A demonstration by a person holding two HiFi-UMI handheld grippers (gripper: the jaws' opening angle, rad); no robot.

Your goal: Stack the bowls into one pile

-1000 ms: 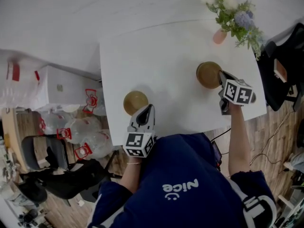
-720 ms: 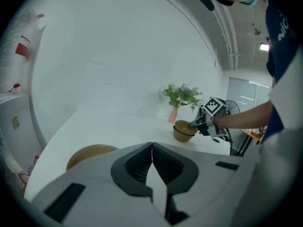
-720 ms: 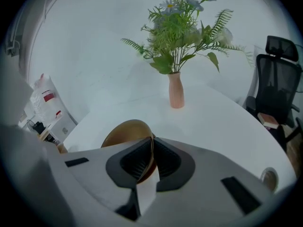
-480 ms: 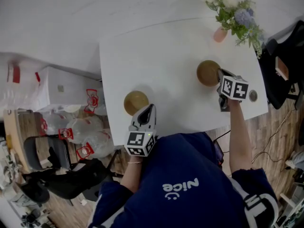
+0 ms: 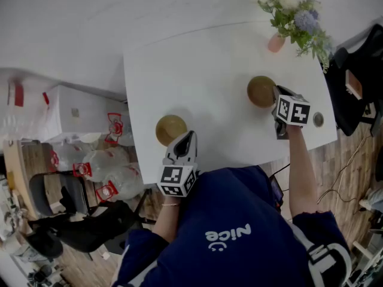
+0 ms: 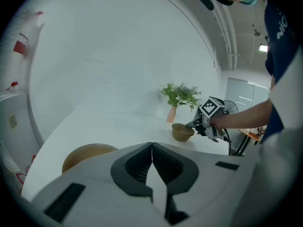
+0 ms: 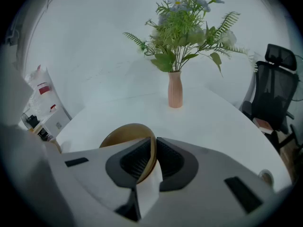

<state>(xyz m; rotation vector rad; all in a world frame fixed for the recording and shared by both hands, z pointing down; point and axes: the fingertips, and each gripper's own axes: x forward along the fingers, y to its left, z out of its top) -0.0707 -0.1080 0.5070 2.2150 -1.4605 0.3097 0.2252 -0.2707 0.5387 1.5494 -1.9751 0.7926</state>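
Barely begun: no pile yet. Two tan bowls on the white worktop [image 5: 203, 70], well apart. Left bowl [image 5: 171, 128] close to the front-left edge. Right bowl [image 5: 261, 91] further back and to the right, short of the pink vase [image 5: 276, 43].

Right claw [image 5: 277, 93] closed onto the right bowl's rim, on the side nearest the person. In the right gripper view, the bowl's wall [image 7: 125, 138] pinched between the two pads, one inside and one outside. Lifted or not: cannot be told for sure, though in the left gripper view it [image 6: 182, 132] looks to rest on the worktop.

Left claw [image 5: 187, 137] fully closed, jaws meeting, nothing between them. Sits just beside the left bowl [image 6: 87, 154], on its near side, aimed past it across the worktop.

Done, by the look of it: the grip on one bowl. Left to do: lifting that bowl, carrying it over to the other, nesting it inside.

Both bowls mouth up, base down. Round, so no long axis along the worktop. Only axis: the upright one through each centre, close to vertical.
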